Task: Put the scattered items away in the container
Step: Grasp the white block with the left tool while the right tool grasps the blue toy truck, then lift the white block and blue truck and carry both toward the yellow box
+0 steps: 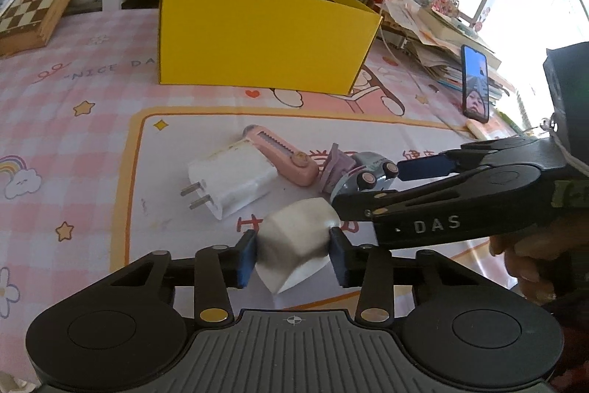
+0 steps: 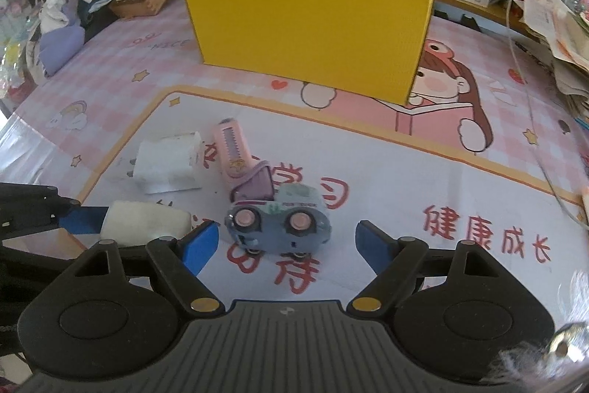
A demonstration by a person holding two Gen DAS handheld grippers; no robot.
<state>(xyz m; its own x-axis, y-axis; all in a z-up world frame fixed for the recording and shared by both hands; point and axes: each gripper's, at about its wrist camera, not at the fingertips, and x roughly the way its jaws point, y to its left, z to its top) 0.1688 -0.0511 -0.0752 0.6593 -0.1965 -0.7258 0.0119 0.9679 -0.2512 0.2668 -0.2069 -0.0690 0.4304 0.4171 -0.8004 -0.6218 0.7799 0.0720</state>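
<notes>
your left gripper (image 1: 293,251) pinching the white block (image 1: 296,238), your right gripper (image 2: 285,242) spread around the toy car (image 2: 279,221), yellow box (image 2: 313,17) far behind

Box (image 2: 309,24): sitting behind everything you are working on, at the table's (image 2: 423,172) far side.
Charger (image 1: 230,181): lying left of the knife (image 1: 281,153), touching it.
Clip (image 2: 256,183): leaning between knife and car (image 2: 281,221).
Car: lying on its side between your right fingers.
Block (image 1: 298,238): sitting between your left fingers, before the charger.
</notes>
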